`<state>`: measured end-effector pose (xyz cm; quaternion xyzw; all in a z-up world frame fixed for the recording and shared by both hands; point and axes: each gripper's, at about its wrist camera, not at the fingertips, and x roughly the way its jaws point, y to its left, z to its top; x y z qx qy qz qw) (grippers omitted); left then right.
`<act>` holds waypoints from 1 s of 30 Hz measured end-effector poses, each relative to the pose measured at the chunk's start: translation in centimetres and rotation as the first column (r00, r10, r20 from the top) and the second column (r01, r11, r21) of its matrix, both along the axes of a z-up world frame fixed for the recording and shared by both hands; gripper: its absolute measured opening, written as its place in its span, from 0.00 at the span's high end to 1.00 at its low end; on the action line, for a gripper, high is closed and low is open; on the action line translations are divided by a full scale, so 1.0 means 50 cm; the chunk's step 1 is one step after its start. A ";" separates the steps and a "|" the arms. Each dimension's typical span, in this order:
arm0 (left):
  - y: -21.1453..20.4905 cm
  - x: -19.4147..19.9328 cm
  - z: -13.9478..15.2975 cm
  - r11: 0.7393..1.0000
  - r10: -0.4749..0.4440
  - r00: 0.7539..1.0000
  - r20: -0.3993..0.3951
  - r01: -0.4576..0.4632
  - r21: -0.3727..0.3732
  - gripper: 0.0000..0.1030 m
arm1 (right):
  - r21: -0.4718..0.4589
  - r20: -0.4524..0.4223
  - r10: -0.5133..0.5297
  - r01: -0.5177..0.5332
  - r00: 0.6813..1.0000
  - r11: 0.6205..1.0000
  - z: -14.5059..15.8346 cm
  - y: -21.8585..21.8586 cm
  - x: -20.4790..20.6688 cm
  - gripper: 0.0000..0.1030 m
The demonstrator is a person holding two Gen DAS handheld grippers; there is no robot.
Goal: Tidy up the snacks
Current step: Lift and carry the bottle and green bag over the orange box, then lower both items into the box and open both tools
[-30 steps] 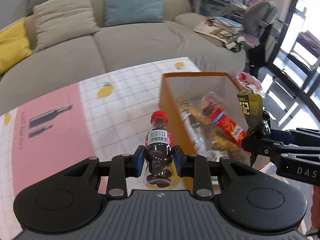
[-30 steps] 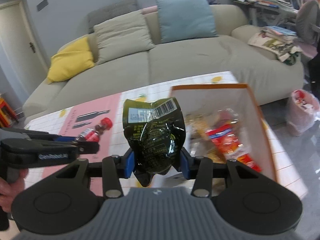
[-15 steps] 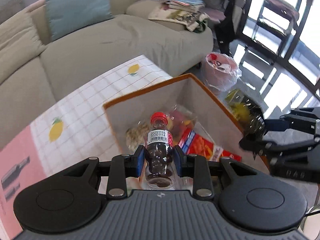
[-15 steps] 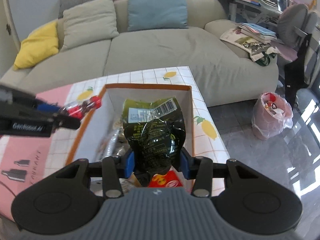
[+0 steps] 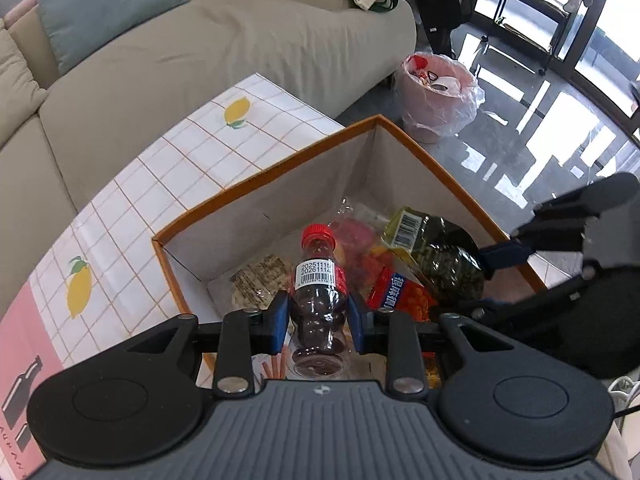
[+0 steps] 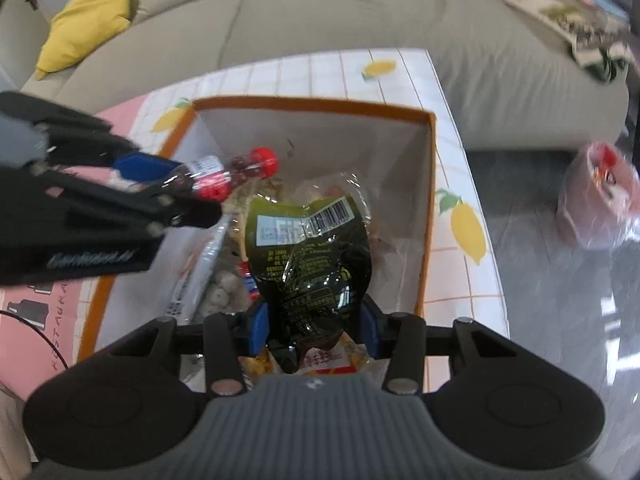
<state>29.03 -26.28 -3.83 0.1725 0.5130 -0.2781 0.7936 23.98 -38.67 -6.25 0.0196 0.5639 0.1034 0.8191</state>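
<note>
My left gripper [image 5: 318, 322] is shut on a small clear bottle [image 5: 318, 292] with a red cap and dark candies, held over the open orange-rimmed box [image 5: 256, 174]. My right gripper [image 6: 314, 326] is shut on a dark green snack pouch [image 6: 310, 256] with a barcode, also above that box [image 6: 312, 106]. In the left wrist view the pouch [image 5: 440, 258] and right gripper [image 5: 490, 280] hang at the box's right side. In the right wrist view the bottle [image 6: 224, 174] and left gripper [image 6: 160, 184] sit at the box's left. Several snack packets [image 5: 400, 292] lie inside.
The box stands on a table with a lemon-print grid cloth [image 5: 160, 160] and a pink mat [image 5: 24, 328]. A beige sofa [image 5: 180, 52] runs behind it. A pink-lined waste bin [image 5: 436, 96] stands on the glossy floor beside the table.
Both grippers have swung from beside the box to over its opening and tipped downward. The bottle and the pouch now hang above the snacks inside; both grips are unchanged.
</note>
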 end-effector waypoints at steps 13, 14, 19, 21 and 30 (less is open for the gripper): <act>-0.001 0.001 -0.018 1.000 -0.003 0.999 -0.033 0.002 -0.021 0.67 | -0.059 -0.067 0.021 -0.025 0.998 0.998 -0.020 0.013 0.040 0.48; 0.001 0.001 -0.018 1.000 0.000 0.999 -0.033 0.000 -0.023 0.67 | -0.063 -0.067 0.024 -0.028 0.997 0.998 -0.018 0.012 0.037 0.48; 0.009 0.000 -0.016 1.000 0.011 0.999 -0.033 -0.012 -0.025 0.67 | -0.097 -0.023 0.056 -0.058 0.998 0.994 0.002 0.021 0.024 0.39; 0.011 0.000 -0.016 1.000 0.014 0.999 -0.037 -0.015 -0.027 0.67 | -0.127 0.008 0.078 -0.077 0.997 0.989 0.012 0.024 0.021 0.35; 0.008 -0.004 -0.030 1.000 0.018 0.998 -0.052 -0.019 -0.014 0.67 | -0.121 -0.002 0.090 -0.090 0.996 0.989 -0.016 0.012 0.025 0.86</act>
